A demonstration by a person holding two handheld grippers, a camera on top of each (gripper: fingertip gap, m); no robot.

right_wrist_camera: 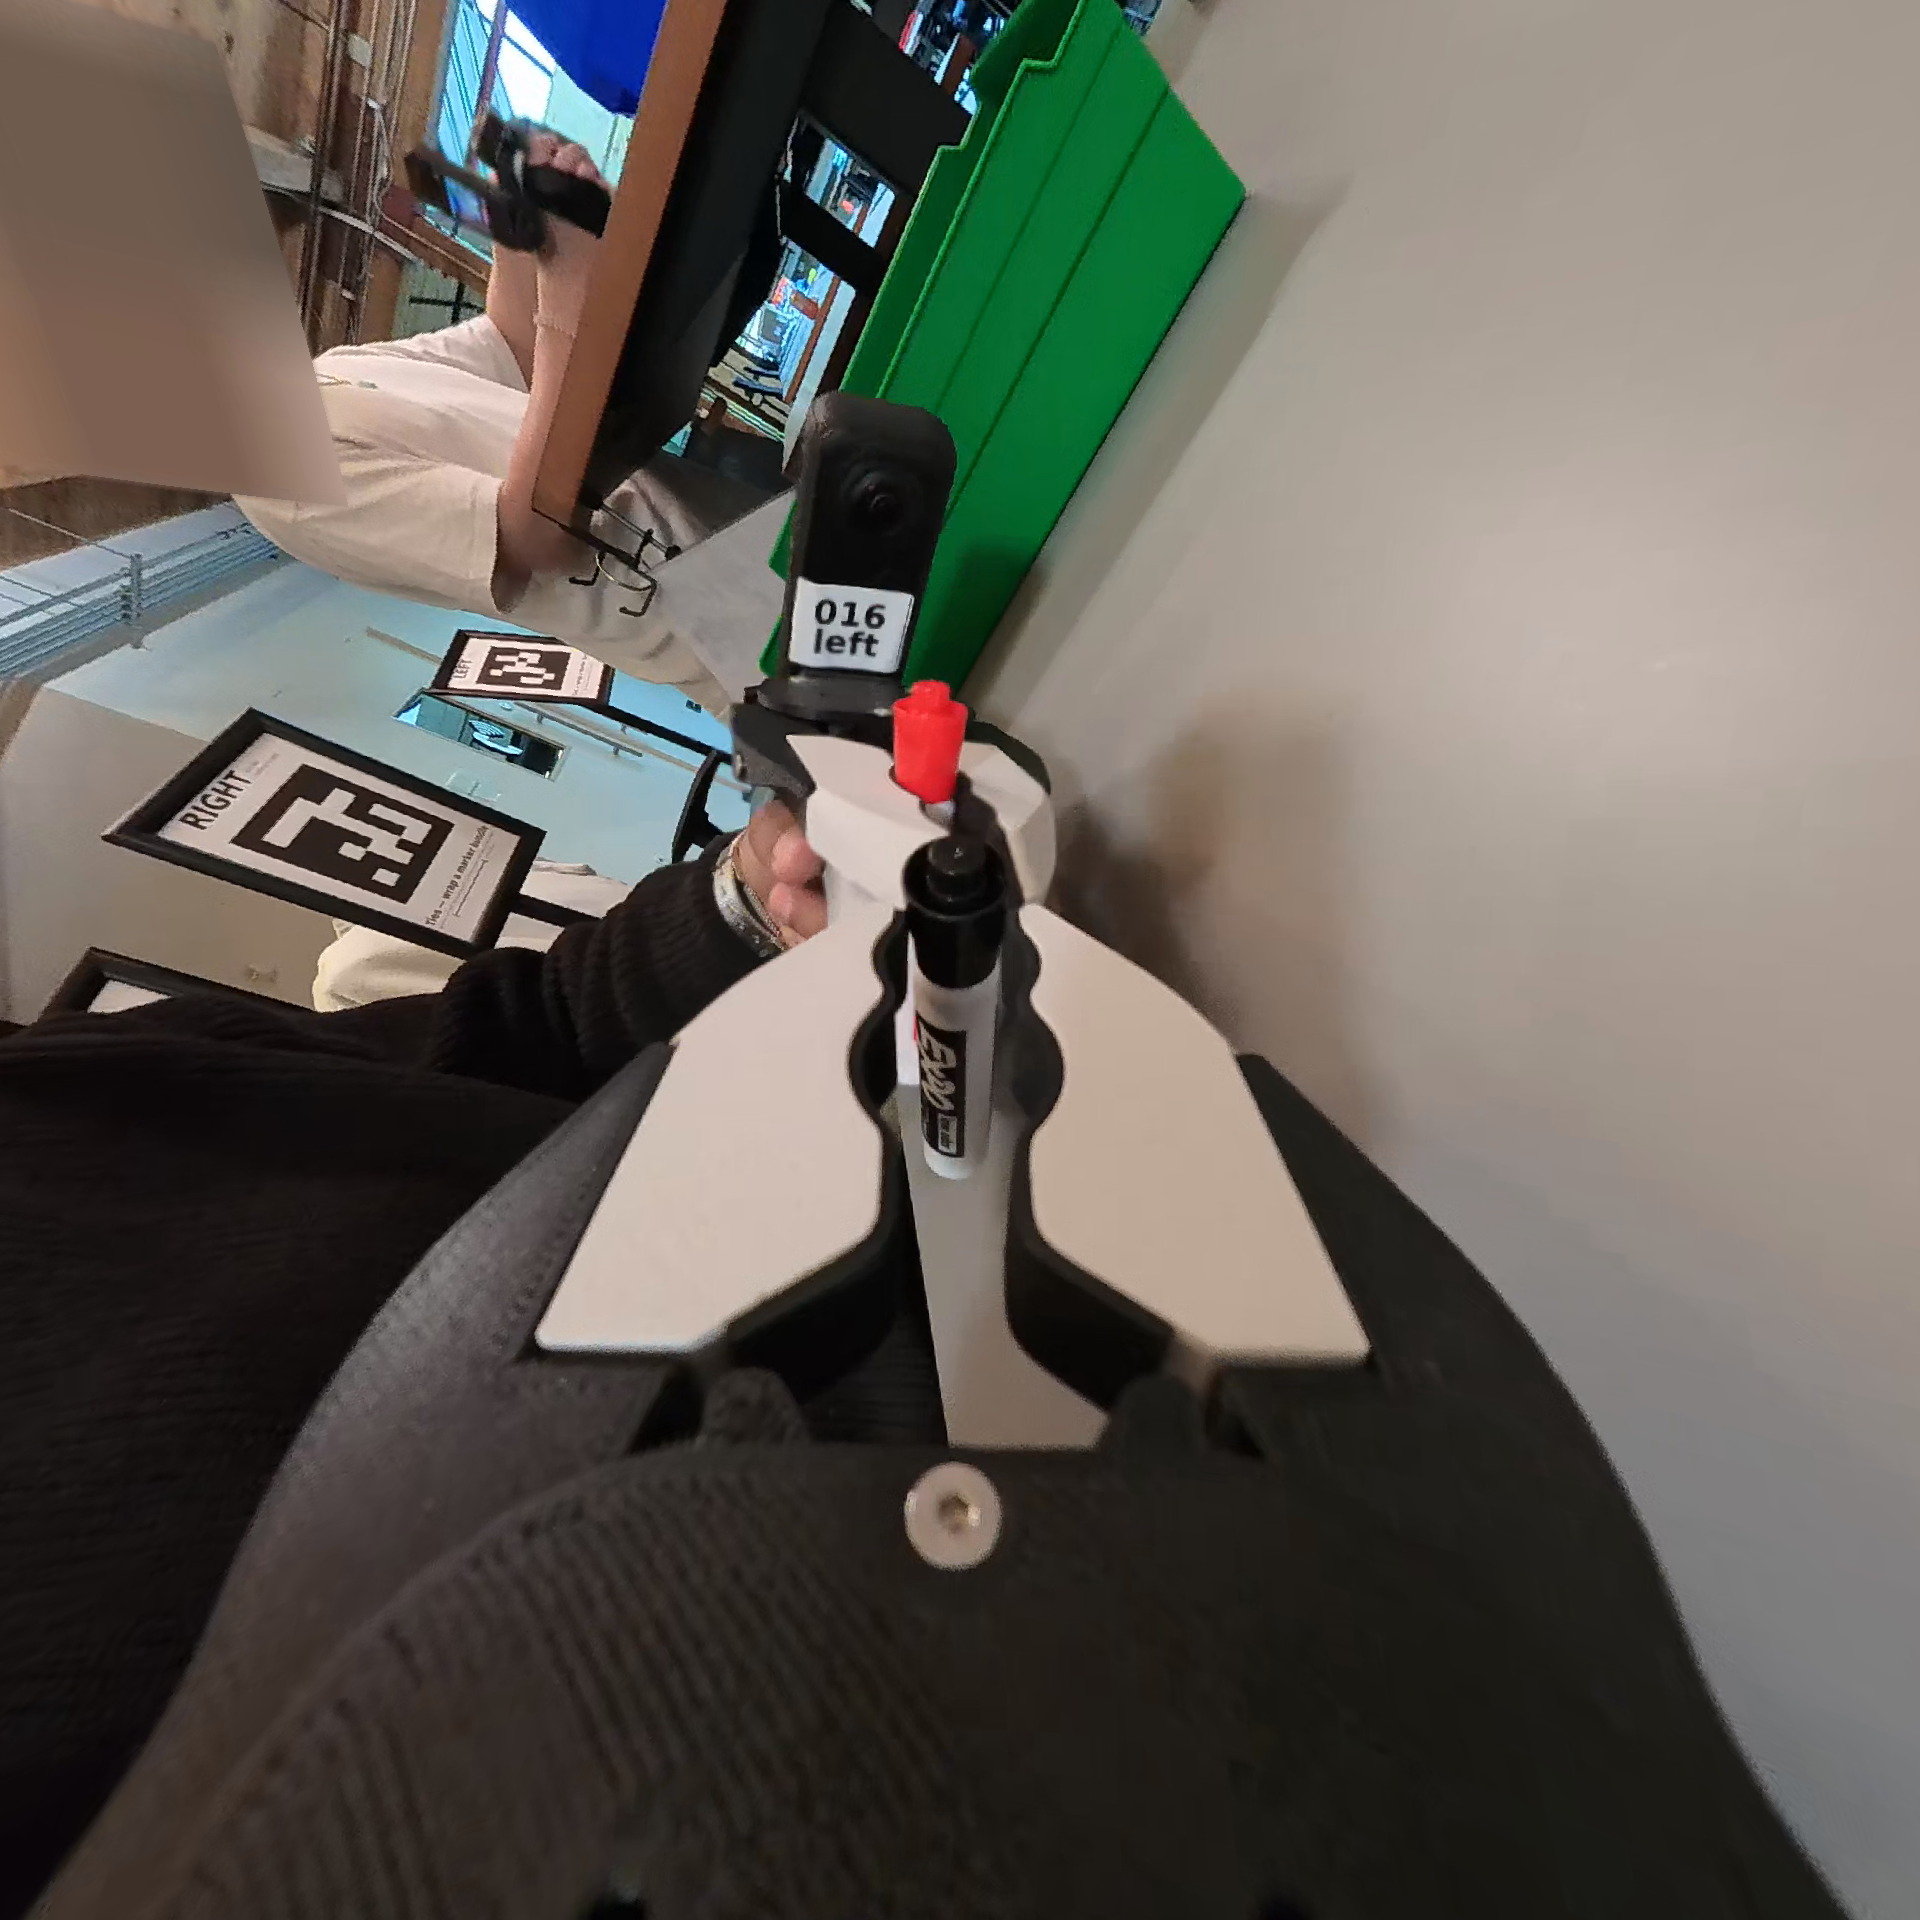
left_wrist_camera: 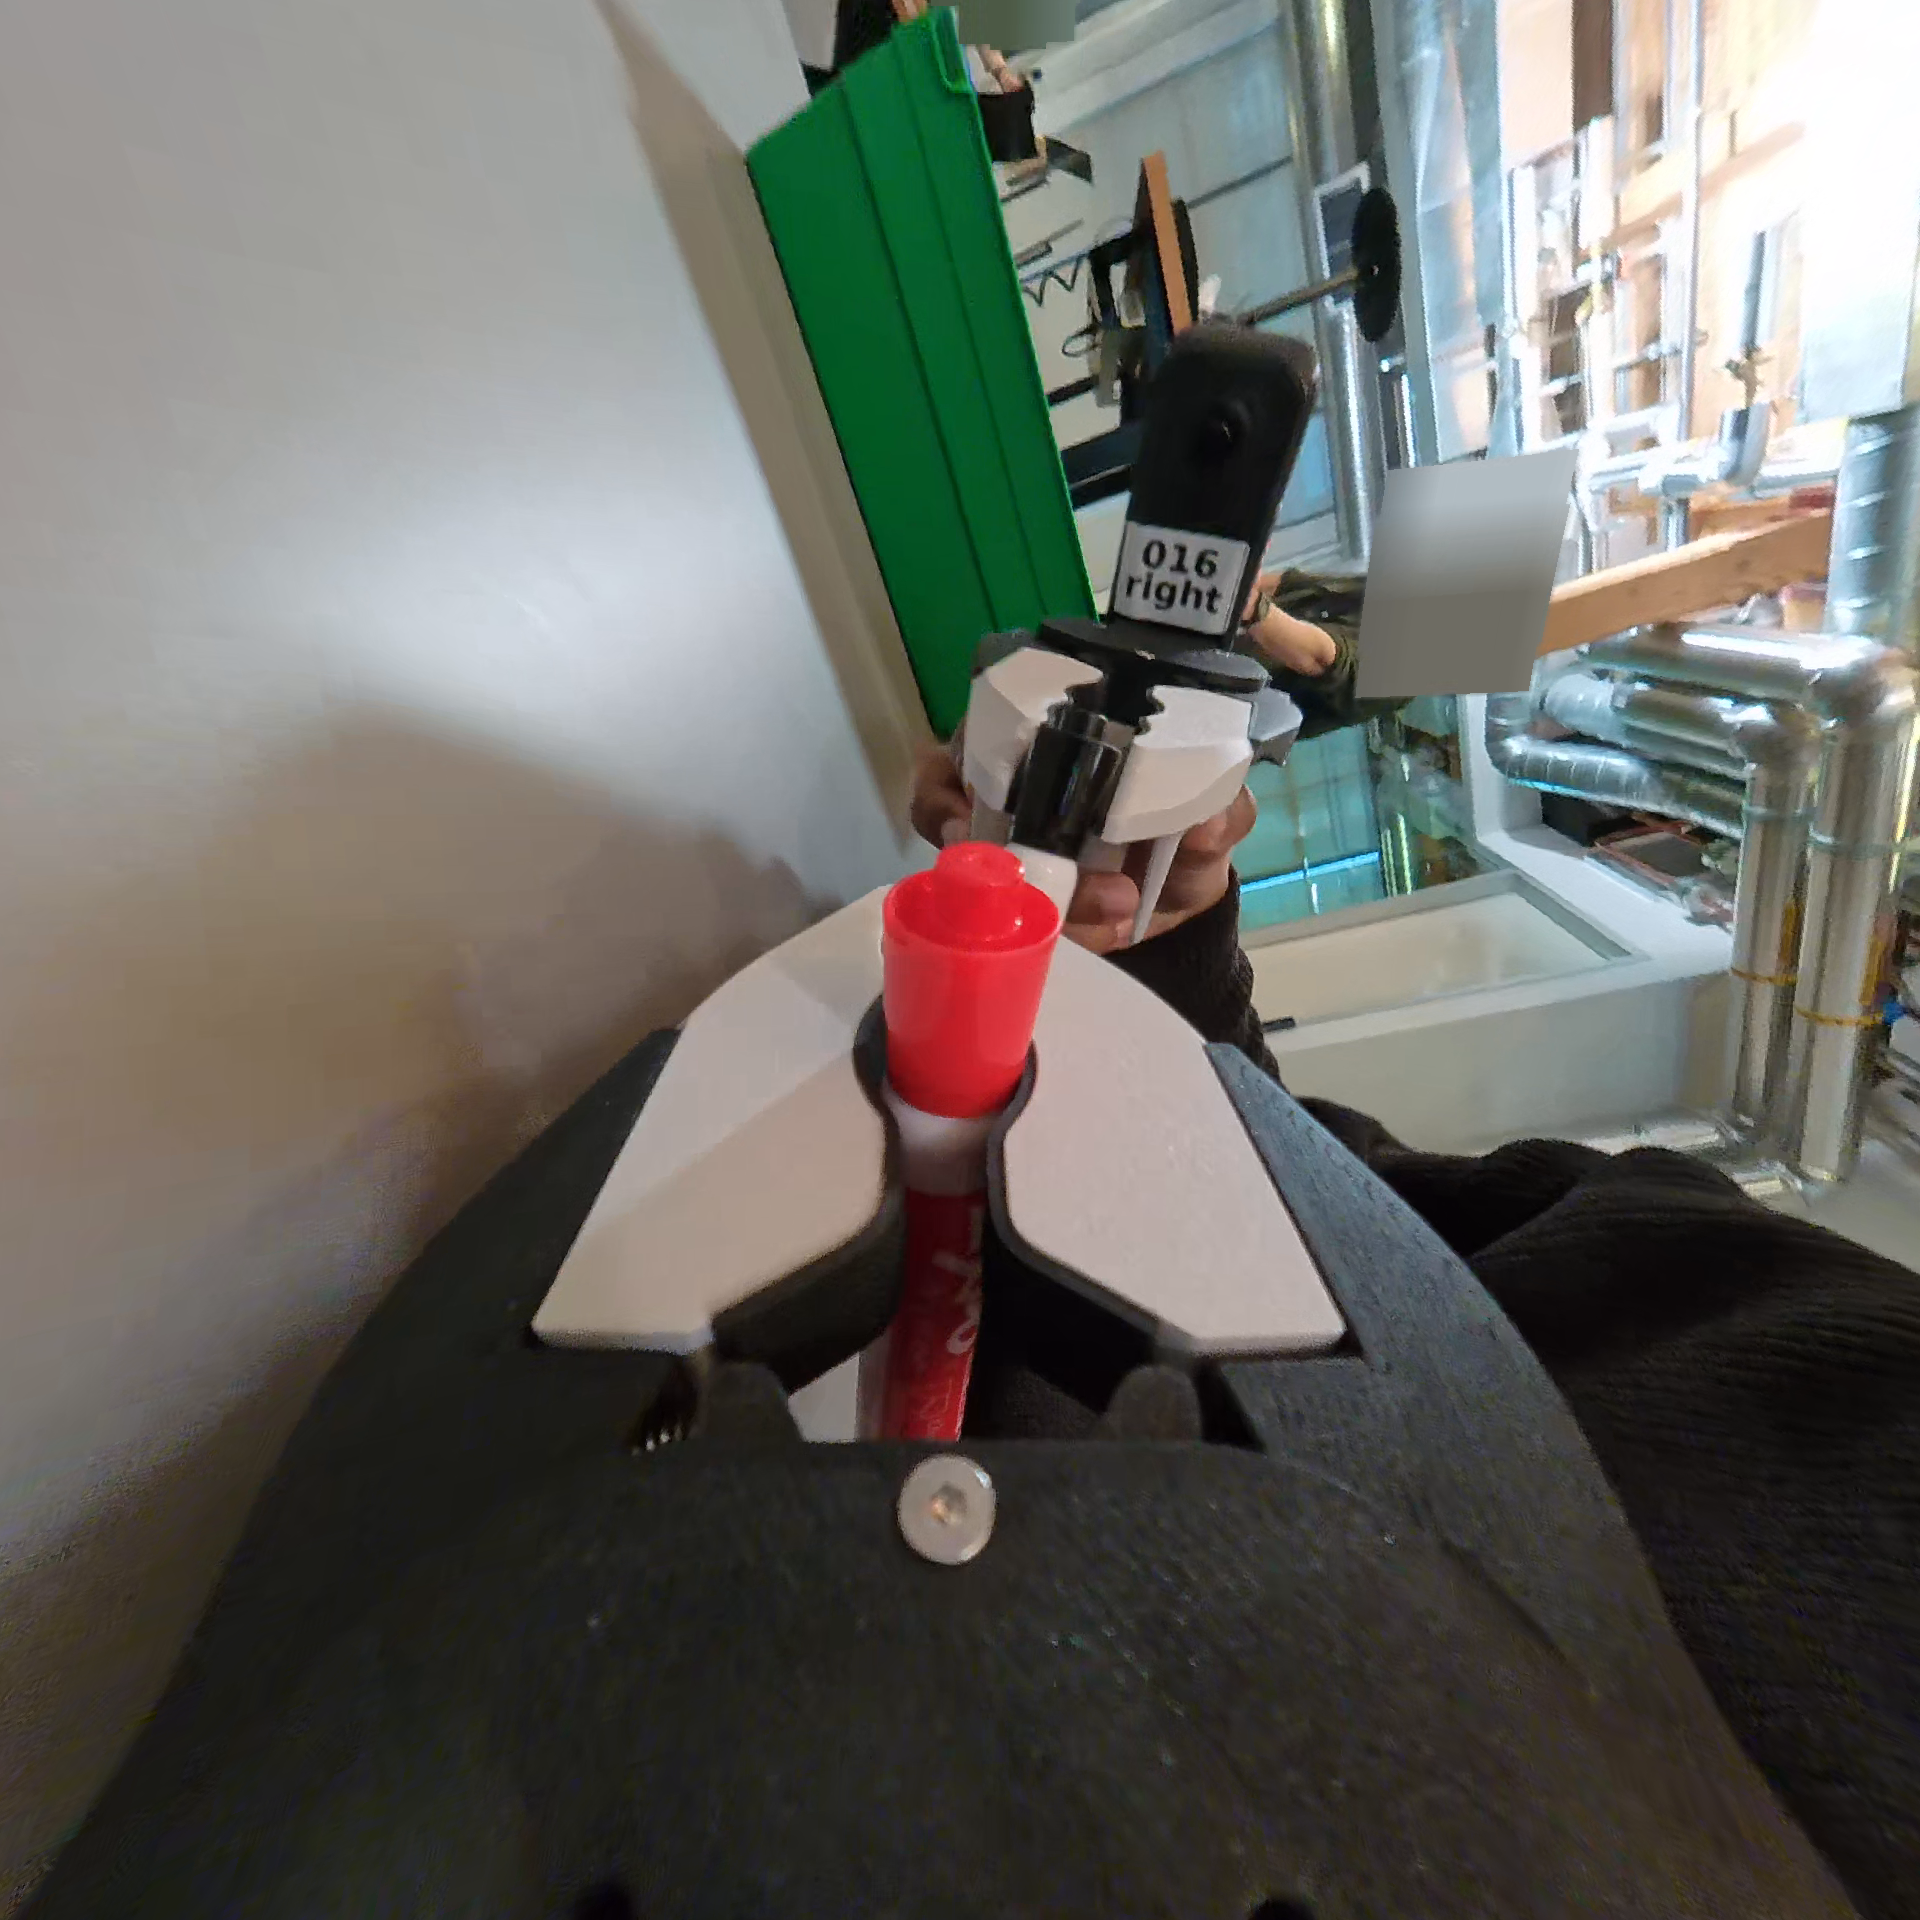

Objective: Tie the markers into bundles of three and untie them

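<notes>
My left gripper (left_wrist_camera: 951, 1101) is shut on a red marker (left_wrist_camera: 961, 997), whose red cap sticks out past the white fingers. My right gripper (right_wrist_camera: 951, 997) is shut on a black marker (right_wrist_camera: 951, 997), cap end forward. The two grippers face each other, close together above a pale table. In the left wrist view the right gripper (left_wrist_camera: 1070, 769) holds the black marker (left_wrist_camera: 1065, 774) just beyond the red cap. In the right wrist view the left gripper (right_wrist_camera: 925, 805) with the red marker (right_wrist_camera: 928, 740) sits just beyond the black cap.
A green bin (left_wrist_camera: 914, 395) stands on the pale table (left_wrist_camera: 312, 520) behind the grippers; it also shows in the right wrist view (right_wrist_camera: 1039, 343). Framed tag cards (right_wrist_camera: 332, 831) stand at the left. A person in a light top (right_wrist_camera: 436, 436) stands beyond the table. My left and right fingertips are right by each other.
</notes>
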